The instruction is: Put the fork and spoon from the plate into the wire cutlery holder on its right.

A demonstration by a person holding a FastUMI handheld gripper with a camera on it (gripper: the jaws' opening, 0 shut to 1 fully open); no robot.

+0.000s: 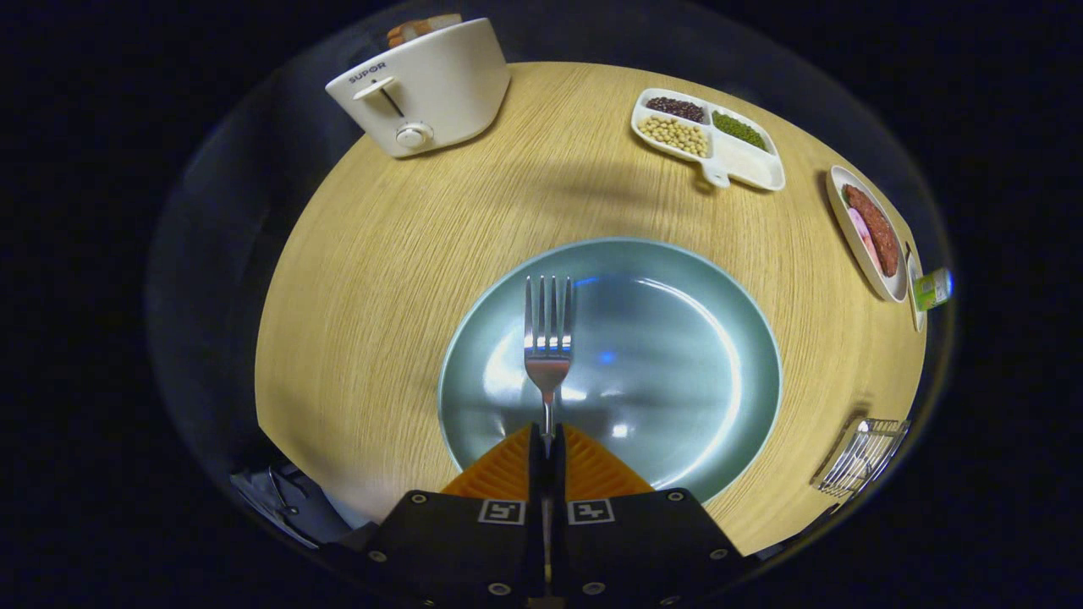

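We have the gripper [546,444] clenched on the slim, stiff steel fork's [547,338] slippery handle (tines ahead, over the teal plate [677,355]).

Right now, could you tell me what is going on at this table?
A hand-held gripper is shut on the handle of a fork, holding it over the blue-green plate, tines pointing ahead. I see no spoon on the plate. The wire cutlery holder stands to the right of the plate on the wooden table, so the fork has not gone in yet.
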